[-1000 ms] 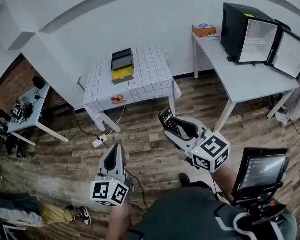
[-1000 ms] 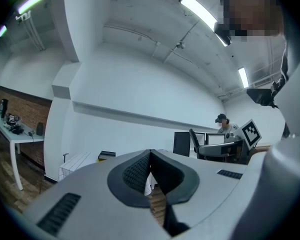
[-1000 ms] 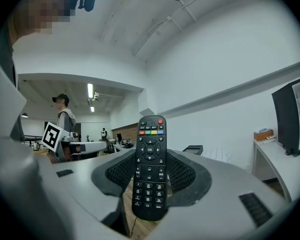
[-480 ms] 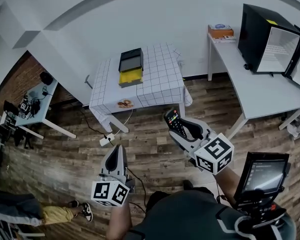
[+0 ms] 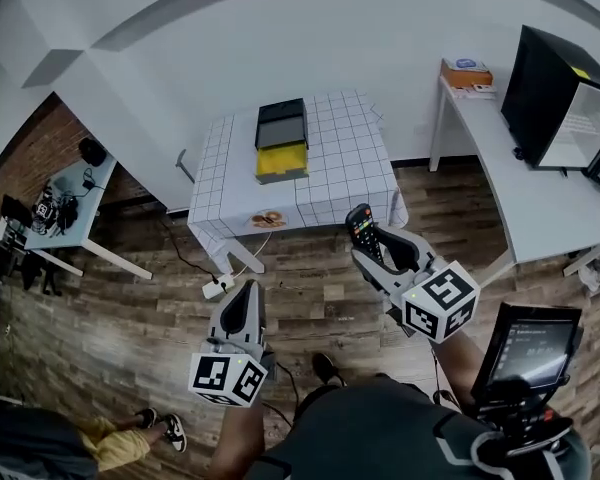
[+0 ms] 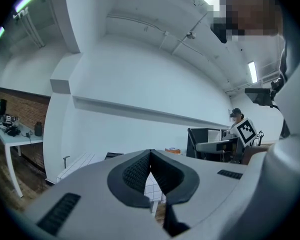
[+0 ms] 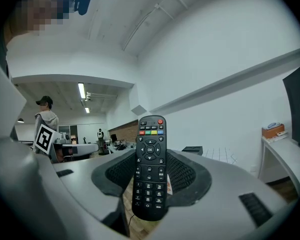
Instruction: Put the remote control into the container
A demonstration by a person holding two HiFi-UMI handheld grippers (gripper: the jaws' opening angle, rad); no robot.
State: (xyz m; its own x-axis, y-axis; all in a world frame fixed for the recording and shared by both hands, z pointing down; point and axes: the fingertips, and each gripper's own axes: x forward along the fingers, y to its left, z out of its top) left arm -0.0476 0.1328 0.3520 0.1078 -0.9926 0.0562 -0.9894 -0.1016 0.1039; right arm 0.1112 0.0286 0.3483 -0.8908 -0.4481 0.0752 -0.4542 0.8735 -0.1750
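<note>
A black remote control (image 5: pixel 362 232) (image 7: pixel 150 164) stands upright between the jaws of my right gripper (image 5: pixel 376 241) (image 7: pixel 150 184), which is shut on its lower half, buttons facing the camera. The container (image 5: pixel 281 139), a black tray above a yellow one, sits on a table with a white checked cloth (image 5: pixel 340 158), well beyond the remote. In the right gripper view the container (image 7: pixel 192 149) shows small, past the remote's right edge. My left gripper (image 5: pixel 243 306) (image 6: pixel 151 173) hangs over the wooden floor, jaws shut and empty.
A small plate of food (image 5: pixel 269 218) lies at the table's near edge. A white desk (image 5: pixel 540 188) with a black cabinet (image 5: pixel 565 93) and an orange box (image 5: pixel 467 72) stands right. A power strip (image 5: pixel 218 288) lies on the floor. A cluttered desk (image 5: pixel 55 208) stands left.
The checked table and container have drawn nearer and shifted right in the head view. The right gripper has moved slightly forward with the remote in it; the left gripper stays shut.
</note>
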